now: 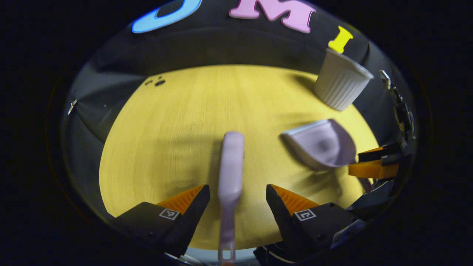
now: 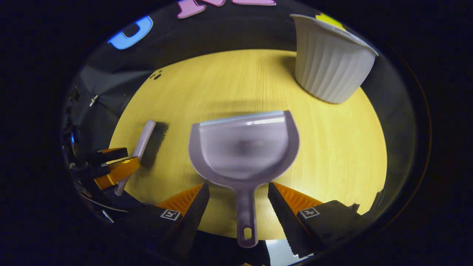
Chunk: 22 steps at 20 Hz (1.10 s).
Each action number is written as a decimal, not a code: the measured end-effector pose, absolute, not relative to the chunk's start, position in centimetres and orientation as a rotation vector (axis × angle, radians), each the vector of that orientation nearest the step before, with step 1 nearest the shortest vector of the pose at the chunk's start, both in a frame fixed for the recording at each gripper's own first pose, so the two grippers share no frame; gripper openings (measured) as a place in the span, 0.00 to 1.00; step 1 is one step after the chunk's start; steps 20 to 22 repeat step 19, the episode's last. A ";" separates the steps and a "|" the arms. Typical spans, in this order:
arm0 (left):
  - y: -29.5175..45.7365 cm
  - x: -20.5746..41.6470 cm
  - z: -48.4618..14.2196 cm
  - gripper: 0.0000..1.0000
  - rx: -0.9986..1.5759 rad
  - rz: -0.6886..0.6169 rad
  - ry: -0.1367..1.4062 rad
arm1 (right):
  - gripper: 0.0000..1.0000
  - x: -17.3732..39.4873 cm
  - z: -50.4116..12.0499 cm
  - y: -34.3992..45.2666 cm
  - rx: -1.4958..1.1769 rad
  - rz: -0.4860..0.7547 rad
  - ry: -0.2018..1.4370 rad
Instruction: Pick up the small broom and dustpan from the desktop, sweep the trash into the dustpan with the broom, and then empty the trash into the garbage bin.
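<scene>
Left hand-held gripper [image 1: 238, 192] stands spread, one finger at either side of the broom [image 1: 231, 168], whose handle runs down between them toward six o'clock in the left gripper view; neither finger presses on it. The right hand-held gripper [image 2: 238, 192] is spread the same way around the handle of the dustpan [image 2: 244, 147], which lies on the desk [image 2: 332, 147] with its mouth toward twelve o'clock.

In the right gripper view the broom sits at about nine o'clock, bristles dark along one side. The bin [image 2: 329, 61], a white ribbed cup-shaped tub, stands upright at about one o'clock, beyond the dustpan. A few small dark specks [image 2: 157, 75] lie far off near the desk's edge at eleven o'clock, likely the trash, though they are too small to be sure of.

Both handles are thin and smooth, so a grip that closes off-centre could let either tool twist or slide out. The pan's weight sits well forward of its handle, so it may droop when lifted and would spill anything it carried. Both tools lie near each other, so the two grippers could knock together.

Nothing shows in the dustpan's bowl. The bin's inside is hidden by its wall and rim, so its contents cannot be told.
</scene>
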State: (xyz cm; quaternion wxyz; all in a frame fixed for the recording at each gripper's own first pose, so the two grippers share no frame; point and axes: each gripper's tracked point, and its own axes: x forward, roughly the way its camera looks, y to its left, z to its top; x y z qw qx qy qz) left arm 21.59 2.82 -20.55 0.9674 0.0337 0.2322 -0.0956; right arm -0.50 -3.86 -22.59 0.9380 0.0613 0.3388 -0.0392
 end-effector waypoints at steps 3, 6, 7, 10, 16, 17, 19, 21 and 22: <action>3.3 18.2 -14.8 0.96 0.100 -0.170 0.225 | 0.99 -2.4 -16.6 -3.5 0.118 -0.103 0.506; 1.8 14.0 -10.1 0.96 0.085 -0.161 0.028 | 0.99 -5.0 -11.2 -3.3 0.061 -0.119 0.315; 1.5 12.7 -8.5 0.96 0.082 -0.156 -0.031 | 1.00 -5.9 -9.3 -3.1 0.040 -0.123 0.252; 0.6 8.3 -5.4 0.96 0.078 -0.136 -0.166 | 0.99 -8.7 -5.6 -1.5 0.002 -0.120 0.093; -2.2 4.8 -6.5 0.96 -0.021 -0.194 -0.186 | 0.99 -13.8 -4.9 0.0 0.073 -0.145 -0.038; -3.0 5.0 -8.2 0.96 -0.031 -0.215 -0.131 | 0.99 -14.3 -5.6 0.8 0.112 -0.125 -0.022; -3.7 5.0 -10.9 0.96 -0.063 -0.207 -0.046 | 0.99 -14.0 -7.2 0.9 0.122 -0.111 0.031; -3.7 5.0 -10.9 0.96 -0.063 -0.207 -0.046 | 0.99 -14.0 -7.2 0.9 0.122 -0.111 0.031; -3.7 5.0 -10.9 0.96 -0.063 -0.207 -0.046 | 0.99 -14.0 -7.2 0.9 0.122 -0.111 0.031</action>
